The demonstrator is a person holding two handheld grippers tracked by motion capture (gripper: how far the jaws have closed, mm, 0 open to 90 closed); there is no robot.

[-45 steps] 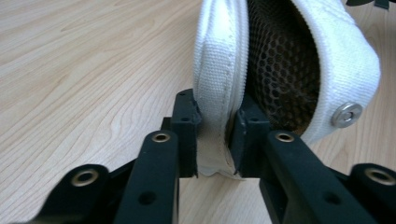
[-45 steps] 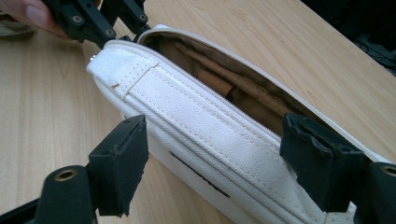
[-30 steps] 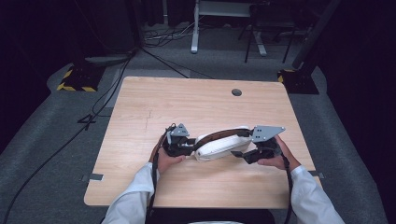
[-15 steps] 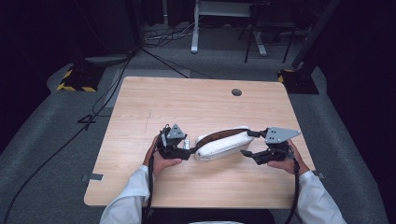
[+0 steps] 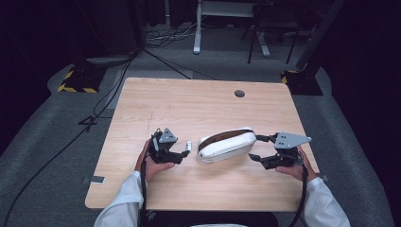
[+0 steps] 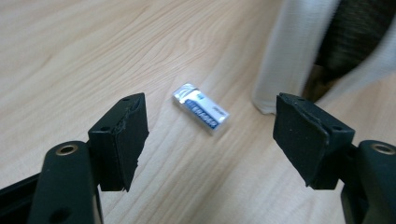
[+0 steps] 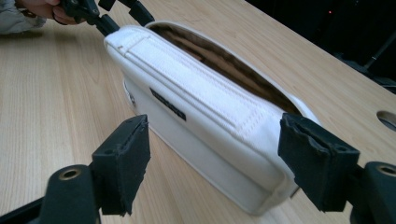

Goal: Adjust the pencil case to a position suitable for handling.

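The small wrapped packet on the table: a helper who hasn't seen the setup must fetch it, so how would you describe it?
On the wooden table, look just left of the white pouch. The small packet lies flat between the pouch and the left gripper; it is shiny white with a blue printed band.

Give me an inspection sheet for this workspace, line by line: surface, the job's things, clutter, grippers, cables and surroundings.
Surface: light wooden table with a round hole near the far edge.
Job's things: white pouch, top open, brown inside; small wrapped eraser lying flat left of it, apart.
Clutter: nothing seen.
Grippers: left gripper open, jaws either side of the eraser, not touching; right gripper open, jaws straddling the pouch's near end.
Cables: black cables on the floor, far left.
Surroundings: grey carpet, dark stands behind.
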